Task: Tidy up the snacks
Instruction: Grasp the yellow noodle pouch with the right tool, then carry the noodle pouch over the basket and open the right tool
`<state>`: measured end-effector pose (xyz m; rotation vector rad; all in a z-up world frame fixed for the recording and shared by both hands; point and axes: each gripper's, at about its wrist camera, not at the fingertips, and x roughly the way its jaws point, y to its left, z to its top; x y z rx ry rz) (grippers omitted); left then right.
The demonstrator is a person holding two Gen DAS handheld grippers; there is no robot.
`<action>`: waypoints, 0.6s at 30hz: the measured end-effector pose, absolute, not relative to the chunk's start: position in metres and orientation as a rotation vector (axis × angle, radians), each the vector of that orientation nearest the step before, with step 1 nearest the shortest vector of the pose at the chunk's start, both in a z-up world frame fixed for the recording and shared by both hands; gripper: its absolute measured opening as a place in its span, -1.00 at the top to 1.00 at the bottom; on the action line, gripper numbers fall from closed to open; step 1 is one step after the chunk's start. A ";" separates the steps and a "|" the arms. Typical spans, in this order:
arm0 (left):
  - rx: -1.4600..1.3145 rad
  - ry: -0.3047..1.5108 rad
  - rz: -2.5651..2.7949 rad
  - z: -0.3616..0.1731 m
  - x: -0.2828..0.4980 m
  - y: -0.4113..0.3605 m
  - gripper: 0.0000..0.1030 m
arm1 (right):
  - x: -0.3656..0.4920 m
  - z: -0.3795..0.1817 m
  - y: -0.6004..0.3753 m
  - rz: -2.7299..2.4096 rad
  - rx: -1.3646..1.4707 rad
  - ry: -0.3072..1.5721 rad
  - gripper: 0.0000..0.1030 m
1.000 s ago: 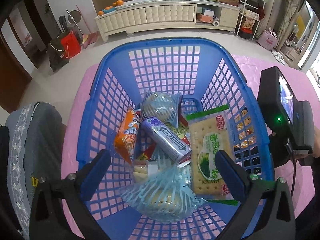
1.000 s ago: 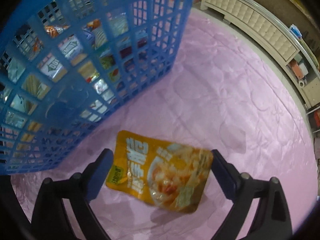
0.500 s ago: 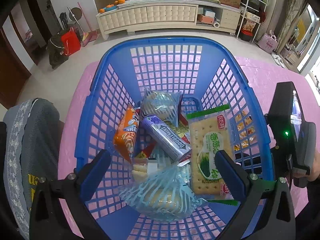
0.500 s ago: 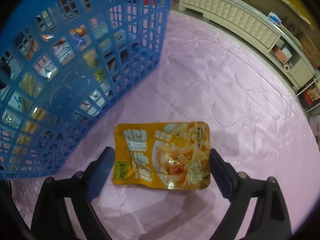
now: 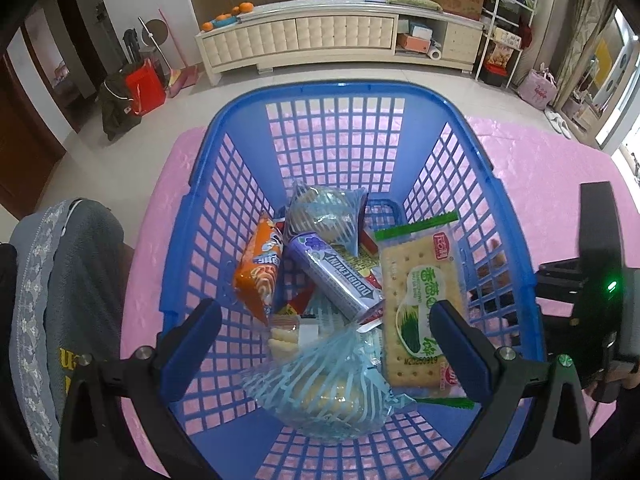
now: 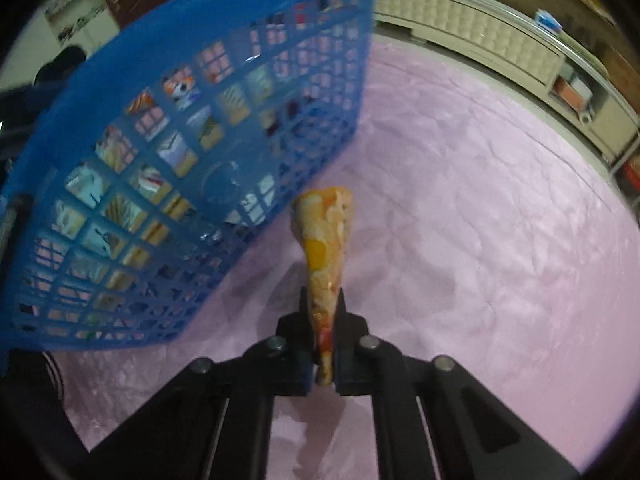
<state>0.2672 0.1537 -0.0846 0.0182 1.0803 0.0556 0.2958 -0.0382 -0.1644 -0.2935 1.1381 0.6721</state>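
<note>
A blue plastic basket [image 5: 200, 216] stands on the pink cloth and holds several snacks: a cracker pack [image 5: 416, 304], a purple wafer bar [image 5: 332, 280], an orange packet [image 5: 260, 268] and two blue-striped bags [image 5: 328, 384]. My left gripper [image 5: 320, 344] hangs open over the basket, touching nothing. In the right wrist view my right gripper [image 6: 322, 312] is shut on a yellow-orange snack pouch [image 6: 324, 232], pinched edge-on and lifted off the cloth beside the basket wall [image 6: 168, 160].
The pink cloth [image 6: 480, 240] stretches out to the right of the basket. A grey-covered chair back [image 5: 60, 280] stands at the left. The right hand's device [image 5: 600, 280] shows beside the basket. A cream sideboard [image 5: 328, 36] lines the far wall.
The right gripper closed on the yellow pouch, which lay flat between open fingers, and lifted it edge-on off the cloth, rolling as it rose. The left gripper stayed still.
</note>
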 end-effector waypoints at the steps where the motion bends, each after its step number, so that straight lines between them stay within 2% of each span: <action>1: 0.016 1.072 0.053 -0.082 0.265 0.154 -1.00 | 0.294 -0.158 -0.042 0.665 -0.289 1.131 0.82; 13: -0.012 0.959 0.040 -0.036 0.238 0.161 -1.00 | 0.279 -0.051 -0.038 0.630 -0.287 0.981 0.82; 18: -0.025 0.930 0.050 -0.024 0.228 0.174 -1.00 | 0.284 -0.033 -0.007 0.655 -0.296 0.946 0.82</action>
